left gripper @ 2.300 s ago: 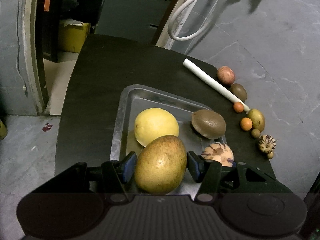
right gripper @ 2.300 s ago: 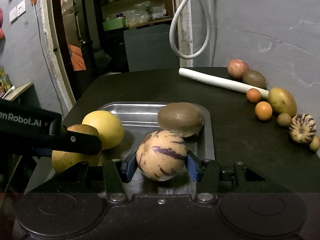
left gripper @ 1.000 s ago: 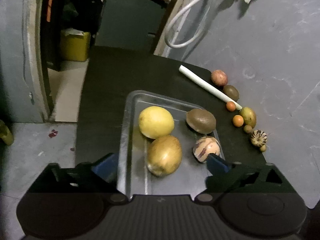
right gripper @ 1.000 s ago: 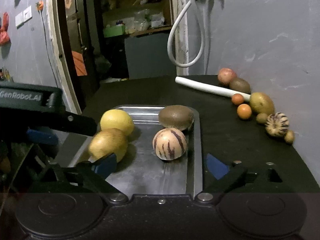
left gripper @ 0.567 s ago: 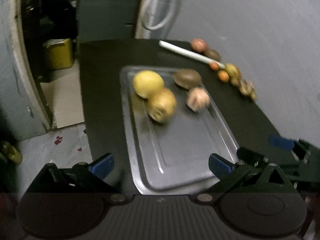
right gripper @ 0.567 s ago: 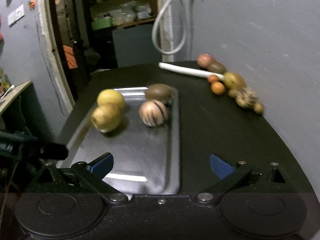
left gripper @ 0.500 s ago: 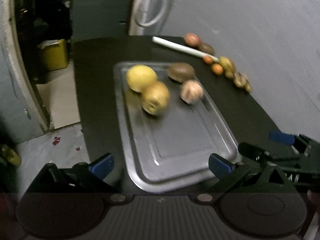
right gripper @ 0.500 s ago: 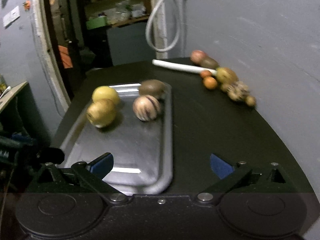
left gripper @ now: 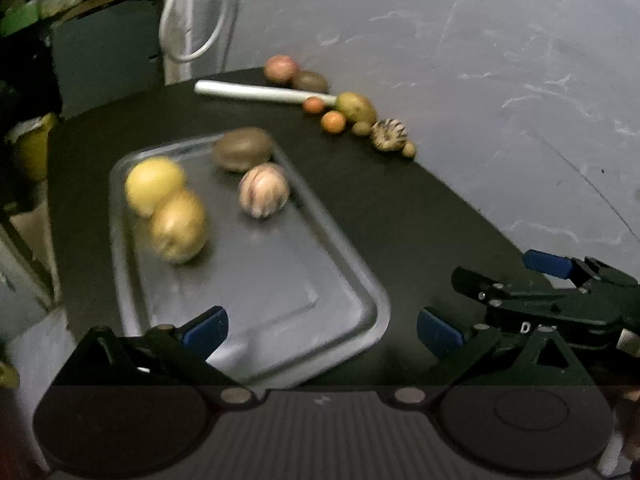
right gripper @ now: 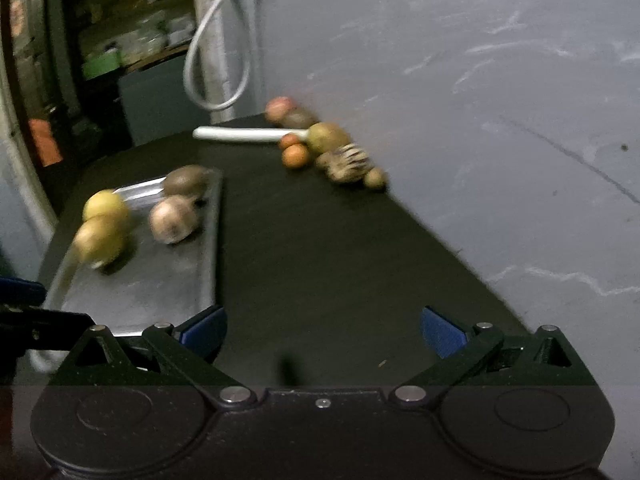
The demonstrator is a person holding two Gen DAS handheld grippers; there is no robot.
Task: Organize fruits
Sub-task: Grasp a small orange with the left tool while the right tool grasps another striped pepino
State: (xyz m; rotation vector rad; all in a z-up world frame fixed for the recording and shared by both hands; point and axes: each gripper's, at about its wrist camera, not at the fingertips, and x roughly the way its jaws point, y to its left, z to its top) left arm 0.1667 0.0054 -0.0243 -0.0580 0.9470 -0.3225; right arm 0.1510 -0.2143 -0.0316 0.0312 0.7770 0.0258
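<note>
A metal tray [left gripper: 280,296] on the black table holds a yellow round fruit [left gripper: 154,180], a yellow-brown mango [left gripper: 178,226], a brown kiwi-like fruit [left gripper: 242,154] and a striped pale melon [left gripper: 263,189]. The tray [right gripper: 160,280] and the same fruits show at the left of the right wrist view. My left gripper [left gripper: 322,326] is open and empty over the tray's near end. My right gripper [right gripper: 324,330] is open and empty over bare table right of the tray; it also shows in the left wrist view [left gripper: 544,292]. Several small fruits [left gripper: 352,114] lie along the wall.
A white tube [left gripper: 260,92] lies on the black table [left gripper: 400,216] near the back. The grey wall [left gripper: 480,60] borders the table on the right. A white hose [left gripper: 192,12] hangs at the back. The floor drops off left of the table.
Both grippers let go of their fruits, the mango and the striped melon, which now lie in the tray. Both grippers opened wide, pulled back toward the near end and swung right.
</note>
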